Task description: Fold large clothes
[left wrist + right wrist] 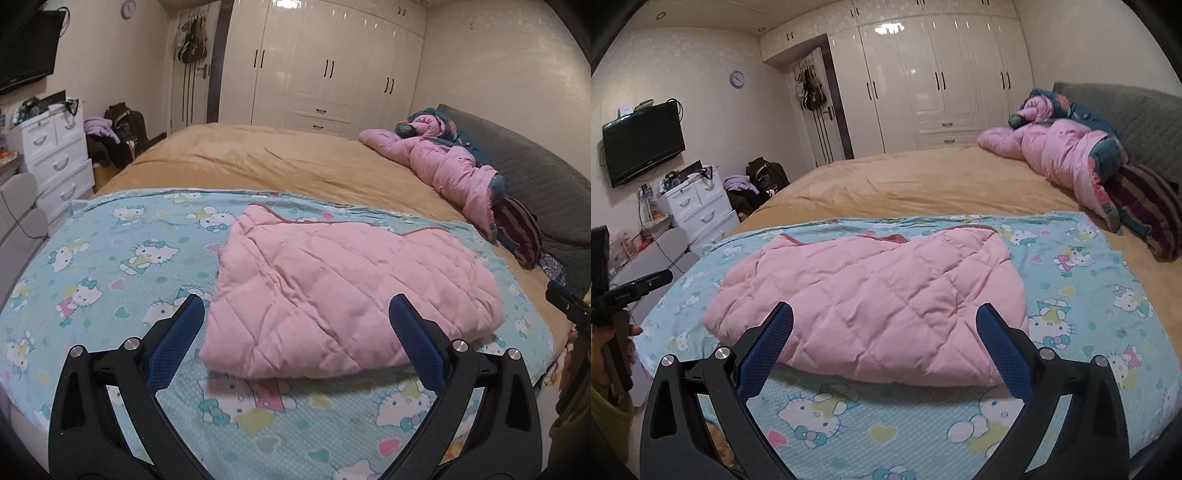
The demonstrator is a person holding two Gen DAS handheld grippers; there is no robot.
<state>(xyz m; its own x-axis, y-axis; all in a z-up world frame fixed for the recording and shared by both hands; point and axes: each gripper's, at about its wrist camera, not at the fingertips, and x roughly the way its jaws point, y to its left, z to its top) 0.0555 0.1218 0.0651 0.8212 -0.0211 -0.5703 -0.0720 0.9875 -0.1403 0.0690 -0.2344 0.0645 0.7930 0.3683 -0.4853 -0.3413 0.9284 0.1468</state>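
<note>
A pink quilted garment (343,295) (871,299) lies folded into a thick bundle on a blue cartoon-cat sheet (110,266) (1089,295) spread over the near end of the bed. My left gripper (297,306) hovers above the sheet in front of the bundle, jaws wide apart, nothing between the blue pads. My right gripper (884,314) hangs likewise before the bundle, open and empty. Its tip also shows at the right edge of the left wrist view (565,302). The left gripper, in a person's hand, appears at the left of the right wrist view (635,288).
The bed's tan cover (280,158) stretches back to white wardrobes (332,62). A crumpled pink jacket (443,166) and striped cloth (521,236) lie by the grey headboard (535,173). A white drawer unit (55,155), clutter and a wall TV (642,144) stand to the left.
</note>
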